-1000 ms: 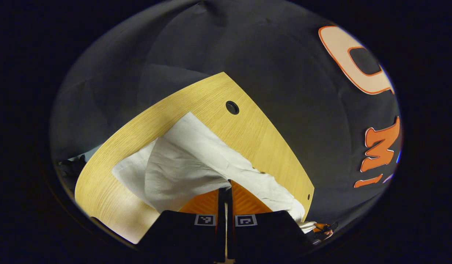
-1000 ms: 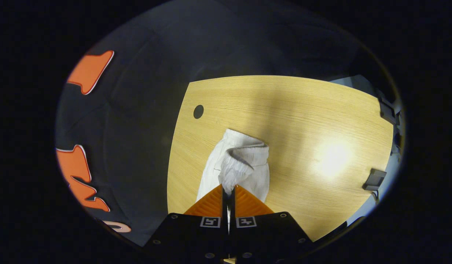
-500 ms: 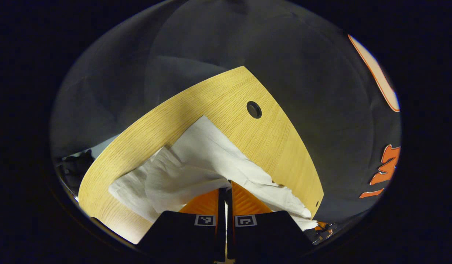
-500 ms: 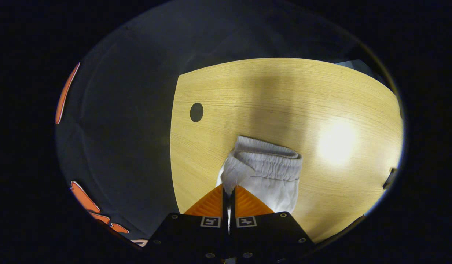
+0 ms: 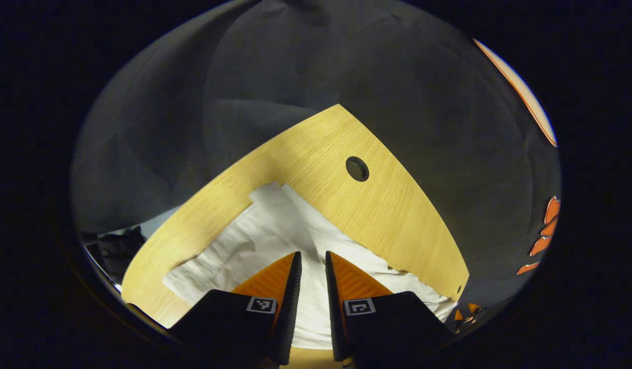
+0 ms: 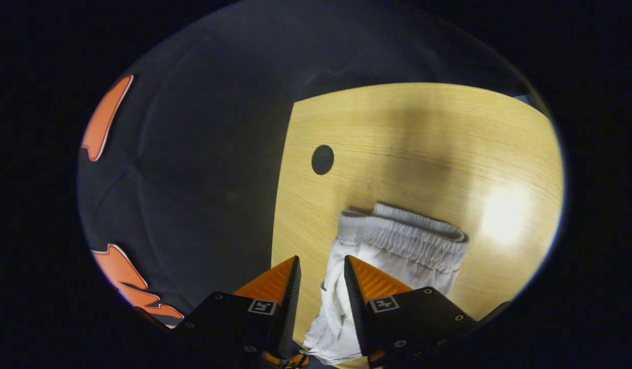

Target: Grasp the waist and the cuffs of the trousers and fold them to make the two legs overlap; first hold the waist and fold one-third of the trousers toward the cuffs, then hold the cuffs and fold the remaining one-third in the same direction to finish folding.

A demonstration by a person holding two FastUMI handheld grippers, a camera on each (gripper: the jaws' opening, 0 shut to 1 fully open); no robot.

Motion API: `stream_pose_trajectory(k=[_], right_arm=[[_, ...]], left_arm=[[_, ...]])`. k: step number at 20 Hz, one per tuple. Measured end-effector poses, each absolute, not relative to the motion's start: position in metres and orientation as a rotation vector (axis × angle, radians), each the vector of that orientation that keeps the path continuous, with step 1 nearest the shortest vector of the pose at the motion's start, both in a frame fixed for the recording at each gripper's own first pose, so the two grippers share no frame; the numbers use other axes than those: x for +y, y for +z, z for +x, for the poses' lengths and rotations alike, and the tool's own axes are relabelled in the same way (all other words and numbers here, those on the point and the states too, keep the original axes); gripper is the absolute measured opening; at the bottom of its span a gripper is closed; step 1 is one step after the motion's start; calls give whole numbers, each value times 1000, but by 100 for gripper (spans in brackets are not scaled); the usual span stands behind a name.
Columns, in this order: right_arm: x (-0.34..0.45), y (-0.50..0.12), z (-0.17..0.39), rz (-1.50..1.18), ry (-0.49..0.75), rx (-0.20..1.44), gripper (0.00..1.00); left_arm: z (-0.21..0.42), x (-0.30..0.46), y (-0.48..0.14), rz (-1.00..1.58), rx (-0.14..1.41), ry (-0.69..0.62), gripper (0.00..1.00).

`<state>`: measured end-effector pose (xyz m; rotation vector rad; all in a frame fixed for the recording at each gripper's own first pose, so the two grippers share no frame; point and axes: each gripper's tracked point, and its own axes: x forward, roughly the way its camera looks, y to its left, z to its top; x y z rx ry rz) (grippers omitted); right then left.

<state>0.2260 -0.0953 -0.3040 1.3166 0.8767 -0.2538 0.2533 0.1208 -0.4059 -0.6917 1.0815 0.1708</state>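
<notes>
The wooden table [image 5: 316, 154] carries the white trousers [image 5: 274, 230], lying flat with the legs stacked; the elastic waist [image 6: 403, 236] lies near the table's round hole [image 6: 322, 159]; my left gripper [image 5: 310, 256] and right gripper [image 6: 320, 261] are both released, jaws parted over the cloth.

In the left gripper view, the white trousers [image 5: 274, 230] lie flat on the tabletop [image 5: 392, 215], just past the left tool [image 5: 310, 259], whose fingers stand apart. Bare wood runs toward 1 o'clock, with a round hole [image 5: 357, 168] there. In the right gripper view, the waistband [image 6: 403, 233] lies at 1 o'clock of the right tool [image 6: 320, 264], also spread. Bare wood lies beyond it, toward 12 o'clock.
</notes>
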Motion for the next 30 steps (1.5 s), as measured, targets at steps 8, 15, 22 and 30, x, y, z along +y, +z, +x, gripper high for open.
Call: stream_pose_trajectory(k=[8,15,22,30], right_arm=[[-128,-334,170,937,-305,1016,67],[-117,-368,149,839,-330,1117,93],[-119,-384,153,794,-373,1119,94],[-132,-395,152,753,-461,1122,72]], left_arm=[[248,100,-352,-480,1056,72,100],[214,73,-313,-317,1067,17,100],[186,76,-337,-50,1121,24,100],[169,45,-363,-63,1132,7,100]])
